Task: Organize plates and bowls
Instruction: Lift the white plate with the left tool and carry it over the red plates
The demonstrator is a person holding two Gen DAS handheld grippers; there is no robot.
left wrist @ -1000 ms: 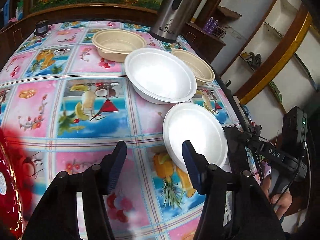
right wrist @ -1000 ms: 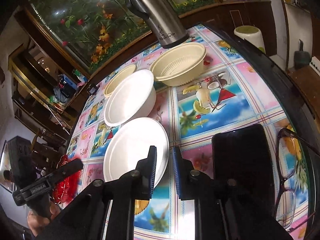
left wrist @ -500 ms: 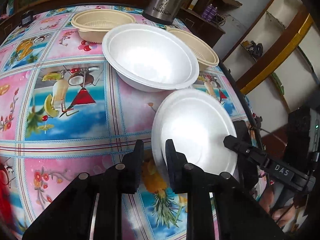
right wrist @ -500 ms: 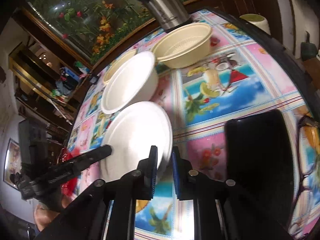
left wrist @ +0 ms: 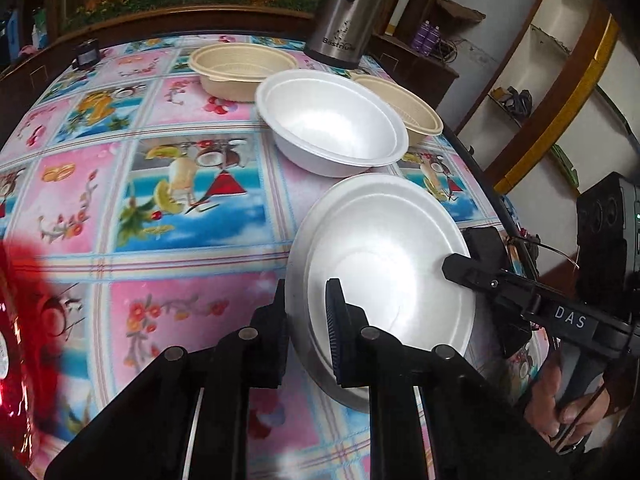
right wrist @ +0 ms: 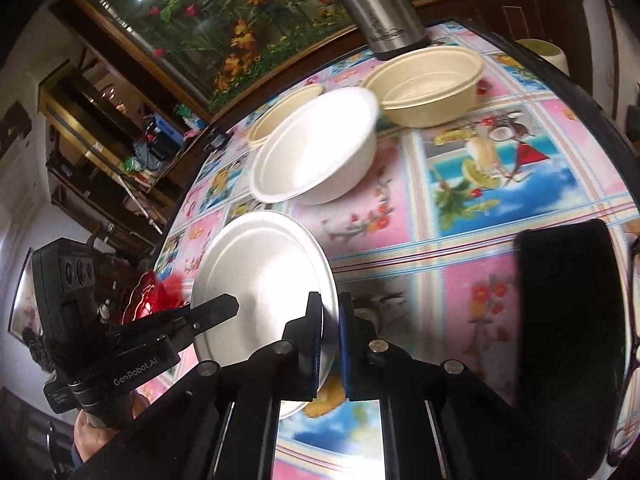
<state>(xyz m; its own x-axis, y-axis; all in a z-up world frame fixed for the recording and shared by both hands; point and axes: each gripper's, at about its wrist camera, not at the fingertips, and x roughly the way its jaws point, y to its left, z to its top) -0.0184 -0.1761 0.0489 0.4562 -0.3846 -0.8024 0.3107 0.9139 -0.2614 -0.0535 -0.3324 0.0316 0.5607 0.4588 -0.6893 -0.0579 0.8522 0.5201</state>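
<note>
A white foam plate (left wrist: pixel 384 256) is held tilted above the table, gripped on opposite rims by both grippers. My left gripper (left wrist: pixel 306 320) is shut on its near rim. My right gripper (right wrist: pixel 330 332) is shut on the other rim of the plate (right wrist: pixel 260 272); it shows from the right in the left wrist view (left wrist: pixel 460 268). A white foam bowl (left wrist: pixel 332 124) stands behind the plate, also in the right wrist view (right wrist: pixel 316 152). Two beige bowls (left wrist: pixel 240 68) (left wrist: pixel 404 108) stand beyond it.
A steel thermos (left wrist: pixel 344 12) stands at the table's far edge. A red glossy dish (left wrist: pixel 16 320) lies at the left. A black phone (right wrist: pixel 568 316) and glasses (right wrist: pixel 632 320) lie at the right on the patterned tablecloth (left wrist: pixel 120 184).
My left gripper moved to the plate and shut on its rim. The plate, held by both grippers, has lifted off the table and tilted.
</note>
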